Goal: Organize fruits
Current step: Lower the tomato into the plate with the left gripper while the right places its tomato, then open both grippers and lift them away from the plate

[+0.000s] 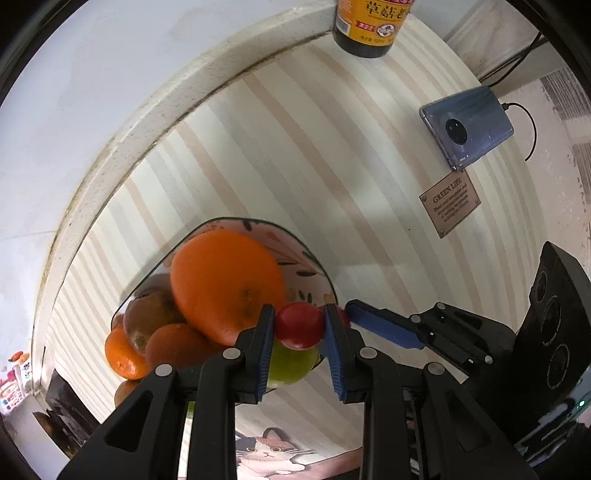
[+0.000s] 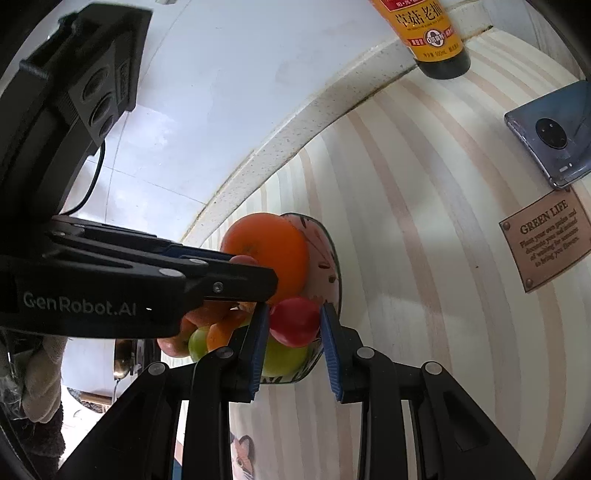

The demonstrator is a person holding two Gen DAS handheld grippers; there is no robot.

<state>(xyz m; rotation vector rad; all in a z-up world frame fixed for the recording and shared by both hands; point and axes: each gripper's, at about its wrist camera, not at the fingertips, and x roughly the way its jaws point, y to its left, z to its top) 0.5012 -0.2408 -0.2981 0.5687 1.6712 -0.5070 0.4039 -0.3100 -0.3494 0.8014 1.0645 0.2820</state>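
A patterned bowl [image 1: 310, 262] [image 2: 334, 258] on the striped tablecloth holds a large orange [image 1: 225, 284] [image 2: 266, 251], smaller tangerines [image 1: 125, 354] and a green fruit [image 1: 291, 363] [image 2: 284, 356]. My left gripper [image 1: 299, 321] points down over the bowl, shut on a small red fruit [image 1: 299, 326]. In the right wrist view my right gripper [image 2: 294, 317] is shut on another small red fruit [image 2: 293, 321] above the bowl's near side. The left gripper [image 2: 251, 264] reaches in from the left there, red showing at its tip. The right gripper [image 1: 347, 310] comes in from the right, close beside the left one.
A dark sauce bottle [image 1: 369, 26] [image 2: 432, 37] stands at the table's back edge by the white wall. A blue phone [image 1: 467, 127] [image 2: 554, 133] and a brown "Green Life" plaque [image 1: 450, 203] [image 2: 546, 243] lie to the right. A cat-printed item [image 1: 273, 454] sits near me. A gloved hand [image 2: 40, 376] shows at lower left.
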